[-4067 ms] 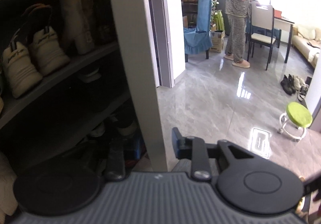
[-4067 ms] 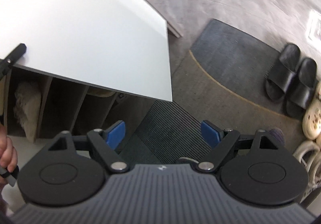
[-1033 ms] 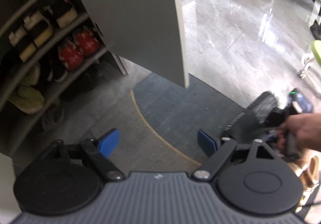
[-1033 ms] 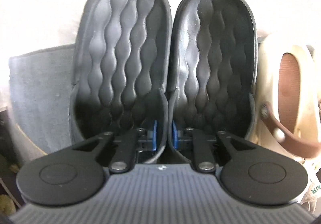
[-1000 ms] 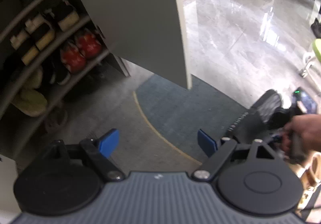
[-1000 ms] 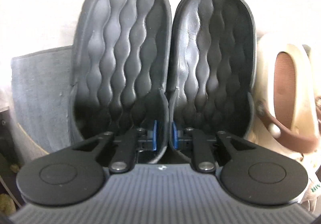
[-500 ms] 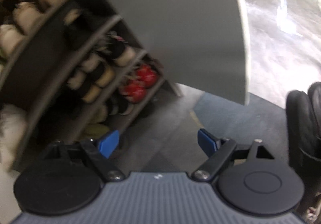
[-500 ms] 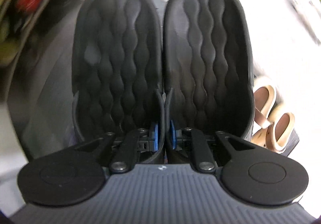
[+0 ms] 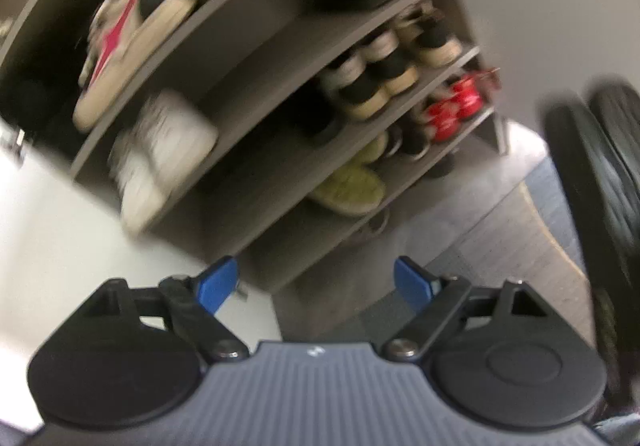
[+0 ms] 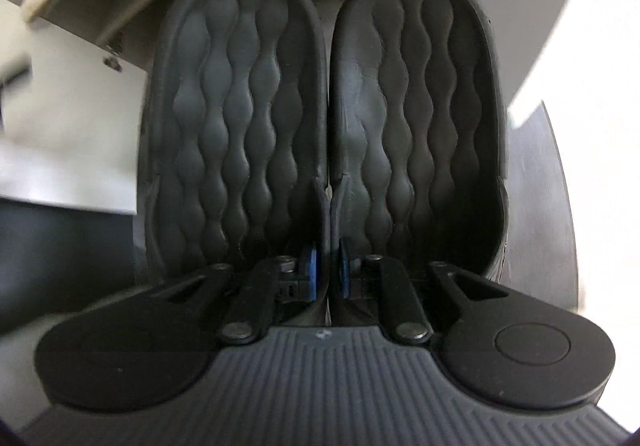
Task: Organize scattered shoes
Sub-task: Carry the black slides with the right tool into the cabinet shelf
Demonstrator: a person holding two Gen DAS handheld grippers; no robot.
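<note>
My right gripper (image 10: 325, 278) is squeezing tight on the pair of black slides (image 10: 324, 118), pinching their two inner edges together near the heel end. The slippers are hanging side by side off the ground in front of me, wavy footbeds facing me and toes pointing away. They look like light, bendy rubber (the kind that flops a bit), so I am thinking a pinch on both side walls at once is the best spot. One could slip out if I loosen up. My left gripper (image 9: 316, 282) is holding nothing, and its blue pads (image 9: 218, 282) are standing wide apart. Past them, the gray floor mat (image 9: 536, 246) is lying by the shoe cabinet (image 9: 248, 134). Farther off, its shelves are holding green slippers (image 9: 352, 190), red shoes (image 9: 454, 110) and white sneakers (image 9: 160, 150). The picture is blurry, so I cannot tell which shelf has room.
</note>
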